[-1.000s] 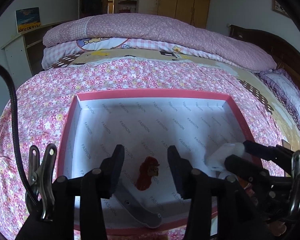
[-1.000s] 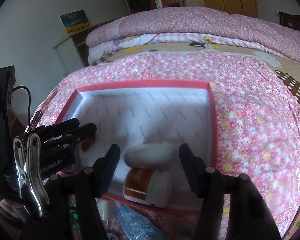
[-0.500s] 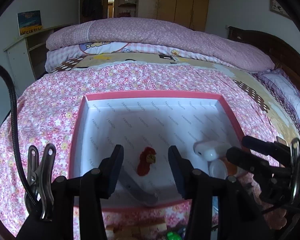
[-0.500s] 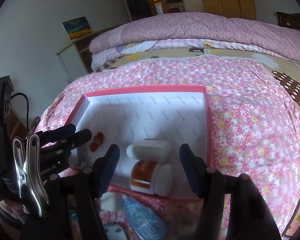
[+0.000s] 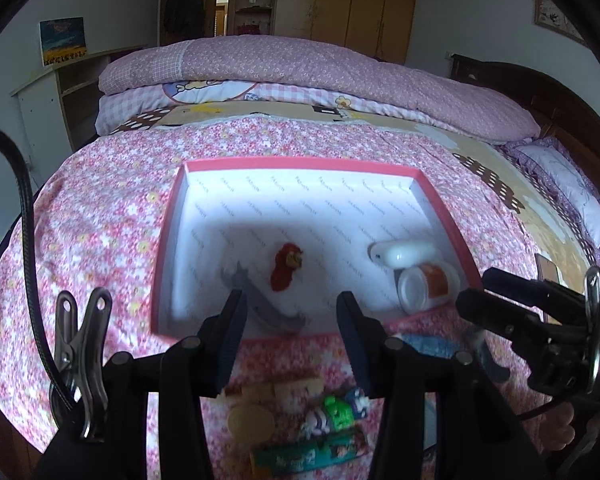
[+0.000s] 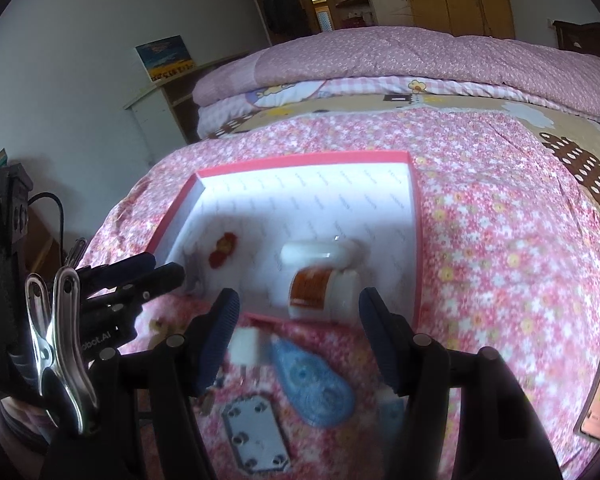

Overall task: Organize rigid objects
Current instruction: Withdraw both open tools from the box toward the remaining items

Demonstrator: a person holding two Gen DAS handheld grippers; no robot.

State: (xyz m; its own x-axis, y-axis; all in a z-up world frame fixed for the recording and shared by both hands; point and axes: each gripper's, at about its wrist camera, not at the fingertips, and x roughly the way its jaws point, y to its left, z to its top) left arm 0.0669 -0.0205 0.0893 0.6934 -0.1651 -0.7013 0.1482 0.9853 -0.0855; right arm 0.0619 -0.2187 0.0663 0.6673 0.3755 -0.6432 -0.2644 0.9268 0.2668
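Here's the pink-rimmed box (image 5: 168,240) lying open on the bed, and it already has stock in it: a small red figurine (image 5: 286,266) near the middle, a grey metal piece (image 5: 260,304) slanting toward the near wall, and over on the right a white oblong case (image 5: 404,252) lying just behind a white bottle with an orange label (image 5: 426,286), tipped on its side. They look gathered along the near half, probably because that is the easiest reach. More waits outside, just near of the box: a blue correction-tape dispenser (image 6: 314,388), a small white block (image 6: 247,346) beside it, a grey metal plate with screw holes (image 6: 256,436), and, from the left camera, a tan toy piece (image 5: 260,404), a green-and-white toy figure (image 5: 334,412) and a flat teal packet (image 5: 308,456). The left tool (image 5: 290,336) hovers over that near pile with its fingers moderately apart and nothing between them; the right tool (image 6: 298,328) stands a bit wider, also empty, poised above the tape dispenser and white block. My read: both are lining up fresh picks. The surface is a pink floral bedspread (image 5: 100,220), soft enough that small things may tilt. Far behind sits a folded purple quilt (image 5: 300,68), then wooden wardrobes (image 5: 360,4), a dark headboard (image 5: 540,92) on the right and a white shelf unit (image 5: 40,116) on the left.
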